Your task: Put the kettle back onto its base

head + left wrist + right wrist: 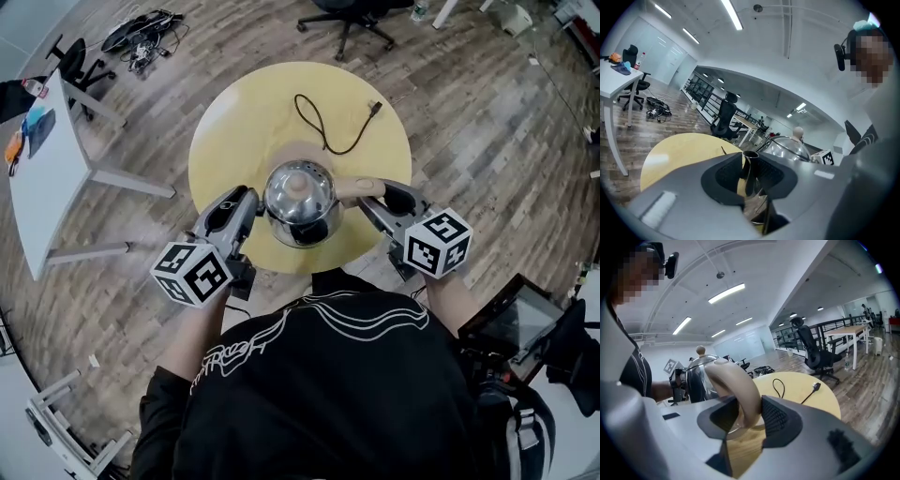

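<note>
Over the near half of the round yellow bench [234, 112], I have the steel kettle [298, 192] held between both tongs. My left tongs [251, 199] are clamped on its dark spout [751, 168]. My right tongs [367, 199] are closed around the beige handle [738, 390]. Beyond the kettle, a black cord [333, 152] lies loose on the bench. Whether the kettle touches the bench I cannot tell.

— Where does the kettle [300, 202] sit?
— Over the near part of the round table [234, 122], between the two grippers. The left gripper [251, 195] is at its left, on the spout [751, 171]; the right gripper [367, 202] is at its right, on the handle [740, 390].
— And behind it?
— A cable [328, 127] lies on the table, farther back. A desk [47, 178] stands left of the table, an office chair [352, 19] beyond it.
</note>
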### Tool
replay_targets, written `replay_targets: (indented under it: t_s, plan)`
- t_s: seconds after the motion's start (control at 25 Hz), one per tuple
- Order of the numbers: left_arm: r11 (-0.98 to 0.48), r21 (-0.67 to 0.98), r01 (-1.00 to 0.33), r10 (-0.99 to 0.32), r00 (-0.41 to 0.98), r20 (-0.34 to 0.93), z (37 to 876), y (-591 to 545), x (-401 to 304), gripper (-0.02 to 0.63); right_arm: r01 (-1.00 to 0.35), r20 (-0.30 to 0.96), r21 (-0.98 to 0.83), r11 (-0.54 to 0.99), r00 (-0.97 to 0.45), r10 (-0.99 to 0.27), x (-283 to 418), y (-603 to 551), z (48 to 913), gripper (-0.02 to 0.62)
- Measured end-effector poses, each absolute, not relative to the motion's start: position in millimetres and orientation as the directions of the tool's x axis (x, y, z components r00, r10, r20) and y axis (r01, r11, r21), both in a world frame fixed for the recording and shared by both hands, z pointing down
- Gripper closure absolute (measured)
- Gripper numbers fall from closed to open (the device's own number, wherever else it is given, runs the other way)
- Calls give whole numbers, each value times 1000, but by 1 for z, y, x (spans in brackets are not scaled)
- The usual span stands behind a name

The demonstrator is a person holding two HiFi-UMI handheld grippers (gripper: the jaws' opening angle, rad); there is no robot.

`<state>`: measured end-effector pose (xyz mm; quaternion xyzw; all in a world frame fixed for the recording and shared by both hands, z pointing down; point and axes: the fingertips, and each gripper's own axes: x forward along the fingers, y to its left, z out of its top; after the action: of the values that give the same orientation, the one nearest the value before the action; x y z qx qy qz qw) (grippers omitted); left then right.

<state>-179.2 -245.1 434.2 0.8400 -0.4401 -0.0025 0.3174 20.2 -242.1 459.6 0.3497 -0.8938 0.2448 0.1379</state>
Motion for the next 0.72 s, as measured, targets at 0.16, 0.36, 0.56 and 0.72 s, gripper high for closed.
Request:
replay_targets:
  t_s: [0.16,0.36,0.56,0.72]
  plan:
    - [-424,497,-757,-744,604,286,446,-295,-179,531,-690,457,-271,671,-706,-541,19,-292,471,442]
    - [-445,466,-765,-724,613,315,470,-329,-175,531,-711,492,-241,661,-676,-548,21,-325,494,445]
    - [-473,399,-785,-714,607,348,489,-348,-170,531,-726,533,-209,656,-647,-546,23,-346,520,446]
    - [-485,364,-795,-712,601,363,498,-355,-167,532,-725,554,-177,666,-632,-541,24,-353,534,448]
